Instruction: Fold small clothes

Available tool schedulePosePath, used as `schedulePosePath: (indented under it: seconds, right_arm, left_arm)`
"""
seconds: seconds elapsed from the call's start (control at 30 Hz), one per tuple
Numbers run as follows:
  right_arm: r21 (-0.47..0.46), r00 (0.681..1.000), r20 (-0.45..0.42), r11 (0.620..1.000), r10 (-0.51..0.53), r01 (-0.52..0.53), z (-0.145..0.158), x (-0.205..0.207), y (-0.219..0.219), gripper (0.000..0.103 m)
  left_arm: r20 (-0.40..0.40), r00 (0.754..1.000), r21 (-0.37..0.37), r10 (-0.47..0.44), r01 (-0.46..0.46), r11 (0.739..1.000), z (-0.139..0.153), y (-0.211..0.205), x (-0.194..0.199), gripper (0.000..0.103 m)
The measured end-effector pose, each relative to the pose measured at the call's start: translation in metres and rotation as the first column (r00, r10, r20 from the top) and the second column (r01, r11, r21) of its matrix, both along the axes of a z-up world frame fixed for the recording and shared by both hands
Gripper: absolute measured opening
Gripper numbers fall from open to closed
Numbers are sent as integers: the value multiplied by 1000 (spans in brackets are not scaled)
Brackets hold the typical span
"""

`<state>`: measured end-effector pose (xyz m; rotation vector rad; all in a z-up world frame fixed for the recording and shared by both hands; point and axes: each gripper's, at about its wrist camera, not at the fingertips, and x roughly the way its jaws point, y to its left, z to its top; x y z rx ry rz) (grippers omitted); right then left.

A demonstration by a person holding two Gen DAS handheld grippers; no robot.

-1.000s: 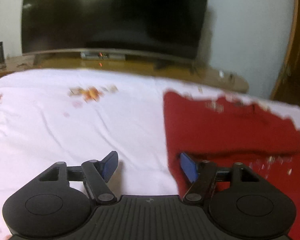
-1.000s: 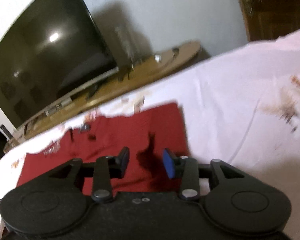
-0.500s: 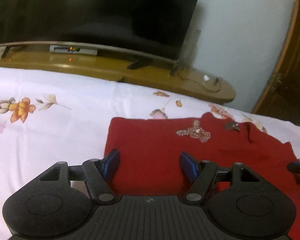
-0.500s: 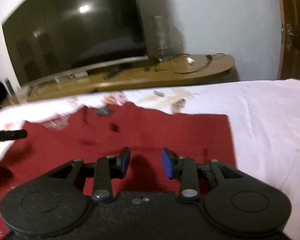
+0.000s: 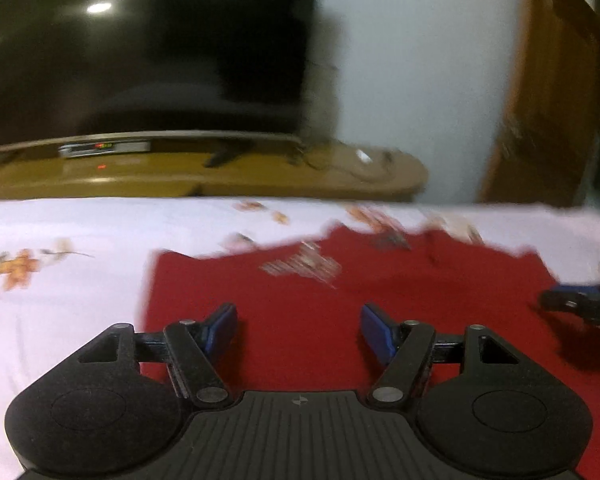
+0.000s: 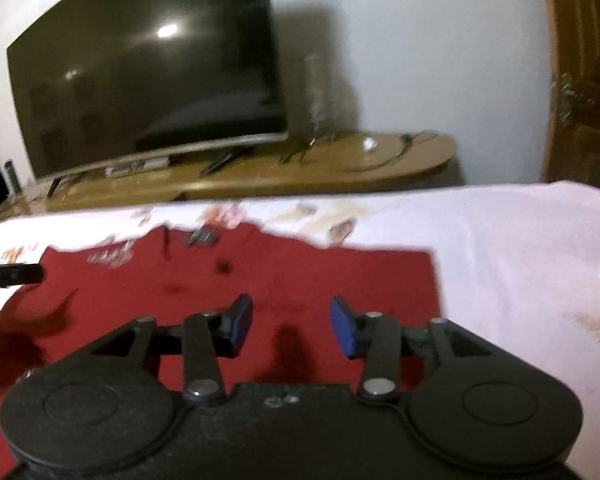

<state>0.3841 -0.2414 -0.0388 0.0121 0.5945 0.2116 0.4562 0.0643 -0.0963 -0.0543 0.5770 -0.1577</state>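
Note:
A small red garment (image 5: 340, 300) with sequin decoration lies flat on a white floral bedsheet (image 5: 60, 240). It also shows in the right wrist view (image 6: 300, 280). My left gripper (image 5: 298, 328) is open and empty above the garment's left part. My right gripper (image 6: 291, 326) is open and empty above the garment's right part. The right gripper's tip shows at the right edge of the left wrist view (image 5: 580, 306). The left gripper's tip shows at the left edge of the right wrist view (image 6: 12, 274).
A wooden TV stand (image 5: 220, 176) with a large dark TV (image 5: 140, 48) stands beyond the bed's far edge. A wooden door (image 5: 548, 100) is at the right. The sheet (image 6: 520, 260) spreads to the right of the garment.
Both grippers have swung over the red garment and now face it from the near side. Both stayed open. The frames are motion-blurred.

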Motion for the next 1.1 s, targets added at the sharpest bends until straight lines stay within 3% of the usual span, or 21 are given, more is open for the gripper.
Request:
schedulePosePath:
  seconds: [0.07,0.1,0.23,0.33,0.47,0.53,0.6,0.63,0.7,0.77,0.83,0.93,1.1]
  right_arm:
    - [-70,999,-44,997,22,-25,-15,1,10,42]
    - [-113,999,-33,993,18,-22,-21,-1,11,42]
    - [-173,996,-4,981,-93,91,-18,-3,-7,42]
    - [-145,992,-17,982,-128,124,-9,-6,-21,43]
    - [-61,1000,5,998,-30,31,-2,-17,2,44]
    - [-101,999,-17,994,41,-42,-12,-17,22,44]
    - [-189,999,-6,980,54,-54,-24,-22,28,45]
    - [-176,999,-9,984,36,-36,-24,-21,21,45]
    - [-171,999,-22,985,-23,19,-20,-18,2,47]
    - [-176,998,-28,983,-47,42,-20,-18,-15,58]
    - [-124,998,-47,992,-40,34,-21,-20,-26,60]
    - [-78,997,-63,996,-45,40,-23,-13,-28,63]
    - [12,998,-36,999,-50,50,-5,-34,-51,59]
  left_arm:
    - [-48,999,102,-11,16,995,-14,-18,3,69]
    - [-29,1000,118,-10,14,993,-15,-18,0,71]
    - [-35,996,120,78,-73,990,-3,1,-7,71]
    - [-16,995,53,101,-100,994,8,7,-18,71]
    - [-15,999,83,41,-39,996,5,-28,-24,71]
    - [-52,998,159,30,-22,987,-6,-44,-23,74]
    - [-52,997,142,56,-48,989,-7,-38,-25,83]
    - [-65,996,117,65,-57,992,-6,-30,-25,84]
    - [-59,995,139,81,-72,988,-5,-20,-32,87]
    - [-71,992,122,108,-98,988,-8,-8,-37,98]
    - [-99,988,74,121,-114,991,-11,-1,-30,99]
    - [-92,984,81,150,-143,986,-6,-3,-33,99]
    - [-64,975,89,212,-206,974,2,19,-80,99]
